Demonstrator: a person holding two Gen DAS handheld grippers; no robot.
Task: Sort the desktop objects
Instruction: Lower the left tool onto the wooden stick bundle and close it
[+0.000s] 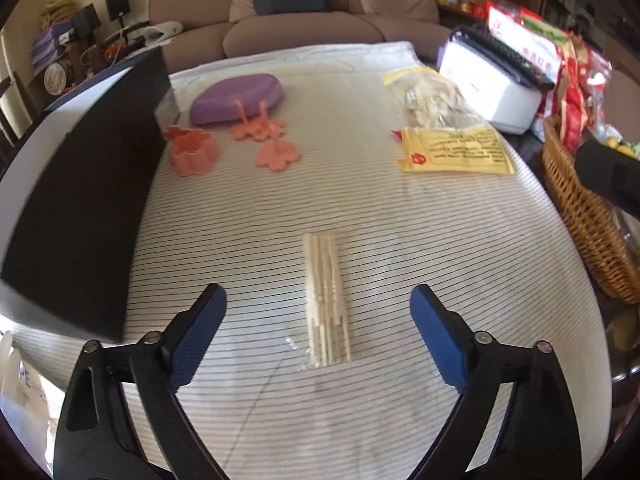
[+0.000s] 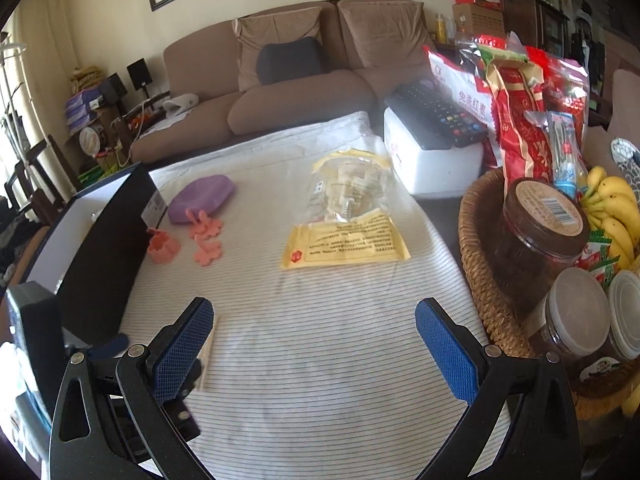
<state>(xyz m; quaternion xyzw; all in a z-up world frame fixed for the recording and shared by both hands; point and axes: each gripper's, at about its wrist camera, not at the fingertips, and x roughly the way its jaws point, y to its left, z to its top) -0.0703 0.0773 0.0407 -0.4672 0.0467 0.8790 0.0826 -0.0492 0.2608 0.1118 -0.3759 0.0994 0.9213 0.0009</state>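
**Here, both grippers hang open over the striped worktop**

From the left wrist view, the left gripper point(image 1: 318, 300) is seen with its blue fingers point(image 1: 192, 344) spread wide, nothing gripped. A clear packet of white sticks point(image 1: 326, 300) lies flat on the worktop point(image 1: 400, 240) between them, untouched. At 11 o'clock are set a purple case point(image 1: 238, 98) and pink flower-shaped pieces point(image 1: 196, 150); at 1 o'clock, a yellow bag point(image 1: 452, 148). A black box point(image 1: 80, 200) stands at 9 o'clock.

From the right wrist view, the right gripper point(image 2: 314, 340) is likewise held wide apart and empty. The yellow bag point(image 2: 344, 236) is found at 12 o'clock, a wicker basket point(image 2: 480, 272) at 3 o'clock.
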